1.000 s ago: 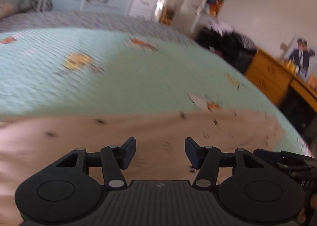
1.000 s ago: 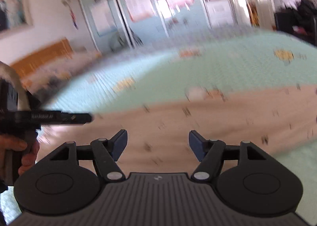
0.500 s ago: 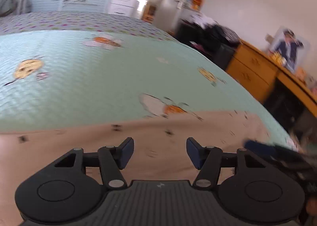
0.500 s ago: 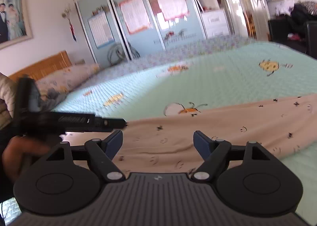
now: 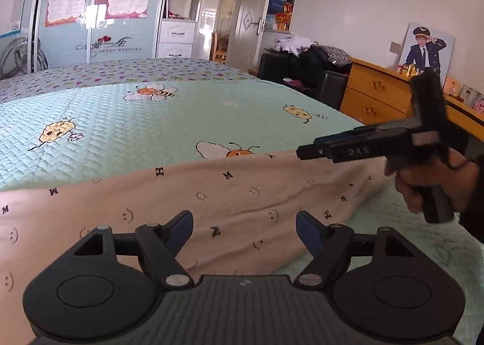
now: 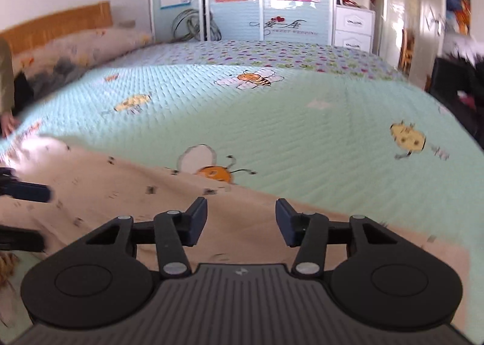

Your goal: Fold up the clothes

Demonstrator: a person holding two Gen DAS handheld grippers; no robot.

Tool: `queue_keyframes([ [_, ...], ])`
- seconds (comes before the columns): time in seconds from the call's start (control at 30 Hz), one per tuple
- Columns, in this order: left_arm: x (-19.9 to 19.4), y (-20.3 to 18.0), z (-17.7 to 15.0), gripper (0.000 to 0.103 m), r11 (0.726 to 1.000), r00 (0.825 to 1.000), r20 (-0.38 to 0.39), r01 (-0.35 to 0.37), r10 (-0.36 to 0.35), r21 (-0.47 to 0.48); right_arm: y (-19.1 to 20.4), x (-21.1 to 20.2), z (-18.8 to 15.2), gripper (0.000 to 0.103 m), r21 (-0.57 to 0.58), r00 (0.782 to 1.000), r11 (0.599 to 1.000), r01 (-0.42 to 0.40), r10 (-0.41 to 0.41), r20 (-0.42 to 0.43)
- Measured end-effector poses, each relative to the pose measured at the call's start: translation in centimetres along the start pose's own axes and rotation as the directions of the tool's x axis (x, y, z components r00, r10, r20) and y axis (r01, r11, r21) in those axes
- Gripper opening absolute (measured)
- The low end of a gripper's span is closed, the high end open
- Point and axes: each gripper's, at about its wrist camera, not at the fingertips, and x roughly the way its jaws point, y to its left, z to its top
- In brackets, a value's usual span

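A beige garment point(image 5: 230, 209) printed with letters and smiley faces lies spread on the mint bee-patterned bedspread point(image 5: 151, 121), directly ahead of and beneath both claws. The left claw point(image 5: 244, 228) has just been opening and stands apart with nothing between its fingers. The right claw point(image 6: 241, 221) has just been closing, yet still gapes over the cloth, empty. Beyond the claws stand a mirrored wardrobe point(image 5: 90, 12), an open door point(image 5: 248, 21) and, far right, a yellow dresser point(image 5: 378, 97).
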Motion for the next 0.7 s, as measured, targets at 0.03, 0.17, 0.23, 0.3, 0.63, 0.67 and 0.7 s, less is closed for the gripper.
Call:
queue_keyframes([
  [0.03, -0.3, -0.2, -0.3, 0.077, 1.000, 1.000, 0.014, 0.005, -0.005, 0.003, -0.5, 0.2, 0.2, 0.052, -0.010, 1.000, 1.000, -0.006, 0.006, -0.005],
  [0.17, -1.3, -1.5, -1.8, 0.077, 0.999, 0.997, 0.077, 0.011, -0.013, 0.032, -0.6, 1.9, 0.0, 0.041, -0.064, 0.998, 0.998, 0.005, -0.009, -0.065],
  [0.23, -1.4, -2.0, -2.6, 0.077, 0.999, 0.995, 0.100, 0.013, -0.017, 0.040, -0.7, 3.6, -0.2, 0.030, -0.086, 0.994, 0.995, 0.039, -0.047, -0.097],
  [0.3, -1.4, -2.2, -3.1, 0.077, 0.999, 0.994, 0.105, 0.000, -0.004, 0.040, -1.6, 5.0, 0.1, 0.030, -0.063, 0.991, 0.995, 0.080, -0.086, -0.101],
  [0.63, -3.9, -3.4, -4.7, 0.086, 0.995, 0.968, 0.242, -0.081, 0.064, 0.060, -0.1, 1.6, -0.6, 0.027, -0.139, 1.000, 0.990, 0.000, -0.004, -0.028],
  [0.67, -4.1, -3.6, -4.9, 0.087, 0.993, 0.964, 0.257, -0.090, 0.068, 0.072, 0.2, 1.8, -0.6, 0.027, -0.168, 0.999, 0.986, -0.009, 0.001, -0.047],
  [0.7, -4.4, -3.9, -5.1, 0.090, 0.992, 0.959, 0.273, -0.099, 0.073, 0.084, 0.3, 2.0, -0.6, 0.027, -0.195, 0.998, 0.981, -0.013, 0.002, -0.060],
])
